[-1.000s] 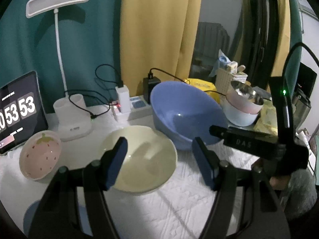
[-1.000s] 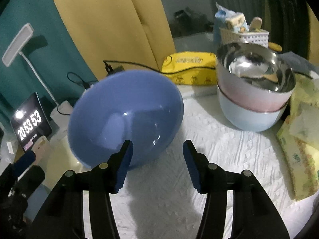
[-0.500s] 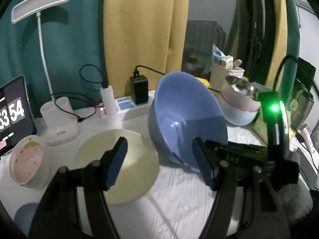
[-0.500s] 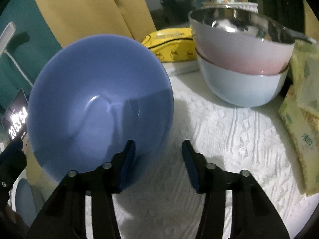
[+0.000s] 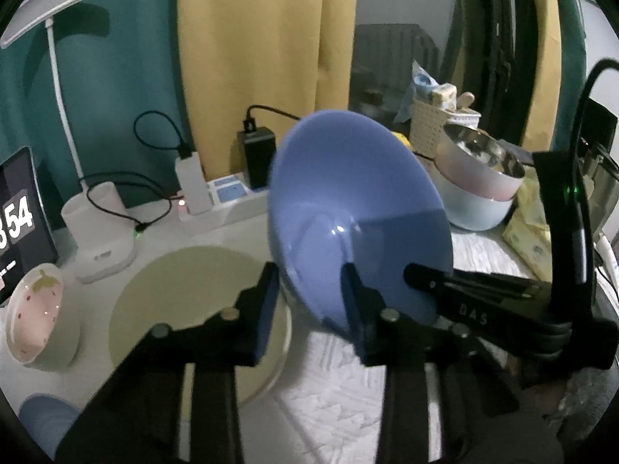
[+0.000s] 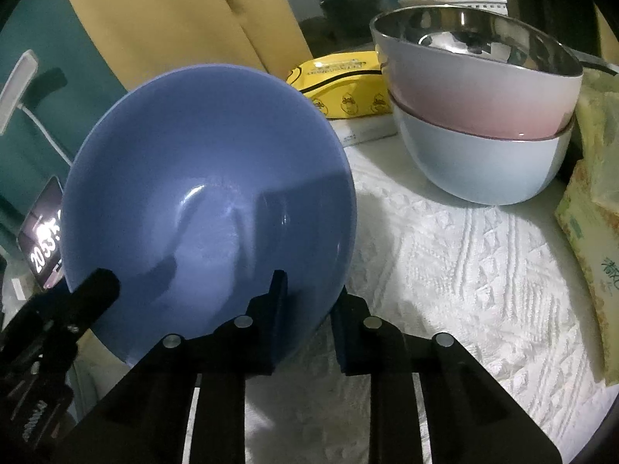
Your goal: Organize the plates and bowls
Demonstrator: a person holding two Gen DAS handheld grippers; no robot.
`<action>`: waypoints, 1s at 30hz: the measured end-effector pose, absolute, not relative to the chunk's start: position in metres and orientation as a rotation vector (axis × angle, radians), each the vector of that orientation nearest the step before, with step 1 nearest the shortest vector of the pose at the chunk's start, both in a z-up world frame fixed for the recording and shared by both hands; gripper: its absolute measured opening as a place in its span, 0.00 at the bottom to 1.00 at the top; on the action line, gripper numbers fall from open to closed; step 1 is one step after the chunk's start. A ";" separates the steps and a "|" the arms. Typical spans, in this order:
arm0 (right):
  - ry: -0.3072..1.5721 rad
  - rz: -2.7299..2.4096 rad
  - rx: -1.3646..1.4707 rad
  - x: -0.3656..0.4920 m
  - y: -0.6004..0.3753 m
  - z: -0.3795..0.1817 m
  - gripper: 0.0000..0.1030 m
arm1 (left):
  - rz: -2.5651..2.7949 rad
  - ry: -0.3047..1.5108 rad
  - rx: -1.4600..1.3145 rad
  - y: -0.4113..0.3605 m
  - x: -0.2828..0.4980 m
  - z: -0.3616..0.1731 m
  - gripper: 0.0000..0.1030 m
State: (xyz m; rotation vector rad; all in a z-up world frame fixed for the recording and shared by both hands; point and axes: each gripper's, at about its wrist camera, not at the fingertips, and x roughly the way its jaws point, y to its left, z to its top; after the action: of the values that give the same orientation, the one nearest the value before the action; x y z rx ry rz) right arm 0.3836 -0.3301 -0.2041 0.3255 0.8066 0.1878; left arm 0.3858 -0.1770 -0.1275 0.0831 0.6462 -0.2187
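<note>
Sitting at the bench's left edge, a small pink bowl with a strawberry print waits unsorted, and a blue dish peeks in at the near left corner. Next along, a pale yellow bowl rests flat on the white cloth. The left gripper hangs above it with its fingers closing on the lower rim of the big blue bowl, one finger on each side of the wall; whether they actually squeeze it is hard to tell. That blue bowl is tipped steeply on edge near the middle of the bench, its hollow facing the cameras. The right gripper pinches its near rim, one finger inside, one outside. Toward the right edge, a pink bowl is already nested in a light blue one. So one stack looks done; the blue bowl, the yellow one and the small pink one seem left to place.
</note>
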 end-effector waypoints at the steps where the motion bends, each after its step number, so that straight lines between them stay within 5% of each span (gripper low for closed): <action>1: 0.803 0.186 0.321 0.382 -0.329 -0.203 0.20 | -0.217 0.646 0.083 -0.177 0.386 -0.128 0.31; 30: 0.714 0.160 0.259 0.316 -0.322 -0.152 0.20 | -0.258 0.633 0.030 -0.163 0.333 -0.103 0.28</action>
State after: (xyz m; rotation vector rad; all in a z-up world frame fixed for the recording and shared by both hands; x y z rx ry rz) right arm 0.3165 -0.3218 -0.1520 0.2585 0.7142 0.1603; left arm 0.3334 -0.1626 -0.1029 0.0304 0.6334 -0.2581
